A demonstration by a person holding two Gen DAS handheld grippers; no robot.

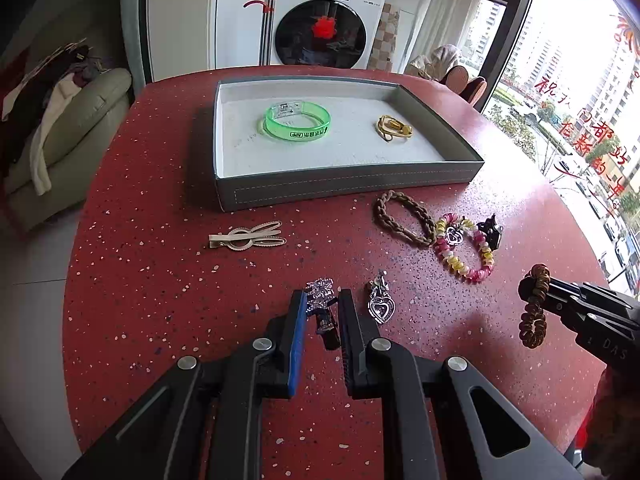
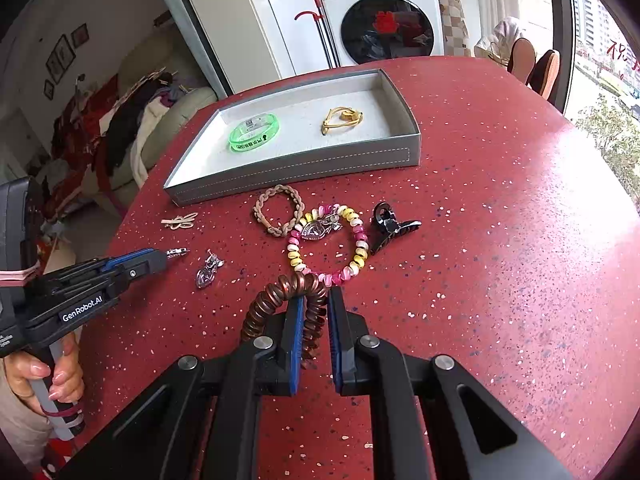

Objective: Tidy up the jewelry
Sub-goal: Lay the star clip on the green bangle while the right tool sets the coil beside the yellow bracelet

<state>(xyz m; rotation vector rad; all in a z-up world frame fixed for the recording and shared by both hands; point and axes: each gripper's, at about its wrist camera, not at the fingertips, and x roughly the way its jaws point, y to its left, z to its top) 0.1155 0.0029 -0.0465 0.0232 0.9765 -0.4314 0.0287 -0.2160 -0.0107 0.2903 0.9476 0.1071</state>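
From the left wrist, the left gripper (image 1: 323, 300) has its jaws clenched on a sparkly silver clip (image 1: 320, 298) above the red desk (image 1: 160, 300) (near edge). From the right wrist, the right gripper (image 2: 312, 304) grasps a brown coil hair tie (image 2: 280, 300); the grey tray (image 2: 296, 168) lies toward the far edge.

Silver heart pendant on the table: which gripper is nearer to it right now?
Left. The left gripper sits just beside the silver heart pendant, holding a sparkly clip; the right gripper is farther off, gripping a brown coil hair tie.
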